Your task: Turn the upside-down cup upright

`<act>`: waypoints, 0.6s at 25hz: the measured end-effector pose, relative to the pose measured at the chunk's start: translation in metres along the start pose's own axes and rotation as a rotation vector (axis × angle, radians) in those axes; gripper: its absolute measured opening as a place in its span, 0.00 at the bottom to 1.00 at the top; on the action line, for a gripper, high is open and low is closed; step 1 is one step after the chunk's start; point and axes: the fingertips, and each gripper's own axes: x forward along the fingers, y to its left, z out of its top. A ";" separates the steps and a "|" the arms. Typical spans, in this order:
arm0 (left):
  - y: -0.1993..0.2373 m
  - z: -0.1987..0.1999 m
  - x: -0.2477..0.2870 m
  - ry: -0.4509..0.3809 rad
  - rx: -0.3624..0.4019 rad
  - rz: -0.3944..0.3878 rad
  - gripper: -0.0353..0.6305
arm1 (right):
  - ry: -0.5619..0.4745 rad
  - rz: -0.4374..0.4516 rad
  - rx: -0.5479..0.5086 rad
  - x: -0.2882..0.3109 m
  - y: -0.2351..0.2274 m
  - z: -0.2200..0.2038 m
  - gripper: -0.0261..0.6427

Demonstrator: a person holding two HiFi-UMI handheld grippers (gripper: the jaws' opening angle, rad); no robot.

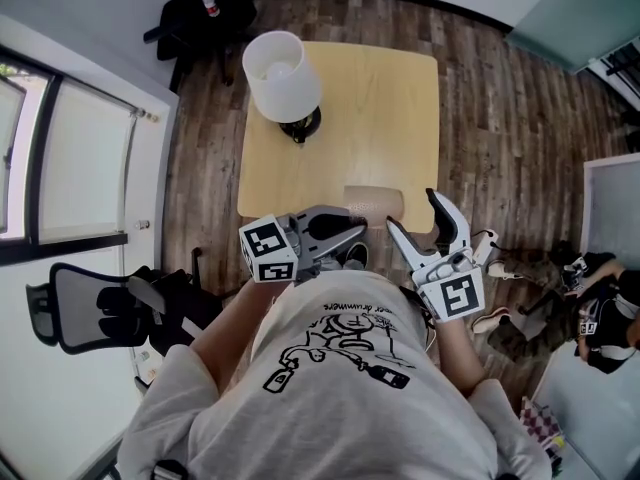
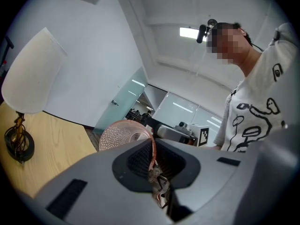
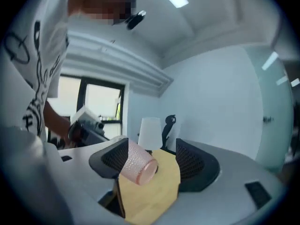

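The pink textured cup (image 1: 373,204) is tipped on its side over the near edge of the wooden table (image 1: 340,128). My left gripper (image 1: 352,231) is shut on the cup's rim; in the left gripper view the thin rim of the cup (image 2: 123,134) runs down between the closed pads of the left gripper (image 2: 153,162). My right gripper (image 1: 412,211) stands wide open just right of the cup, not touching it. In the right gripper view the cup (image 3: 137,164) lies tilted between the spread fingers of the right gripper (image 3: 154,164), base end towards the camera.
A white-shaded lamp (image 1: 282,76) with a dark base stands at the table's far left. An office chair (image 1: 95,308) is at the lower left, a black chair (image 1: 200,8) beyond the table. Another person (image 1: 600,313) sits at the right on the wood floor.
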 end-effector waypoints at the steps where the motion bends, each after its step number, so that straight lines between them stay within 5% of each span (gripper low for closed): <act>1: 0.003 0.000 -0.004 0.001 0.003 0.009 0.09 | 0.036 0.003 -0.105 0.005 0.007 0.002 0.51; 4: 0.014 -0.002 -0.012 0.009 0.010 0.028 0.09 | 0.250 0.037 -0.425 0.010 0.024 -0.017 0.51; 8: 0.022 -0.007 -0.010 0.031 -0.002 0.046 0.09 | 0.407 0.067 -0.766 0.015 0.040 -0.040 0.51; 15: 0.004 -0.007 0.004 0.047 -0.020 -0.007 0.09 | 0.639 0.066 -0.971 0.017 0.034 -0.083 0.51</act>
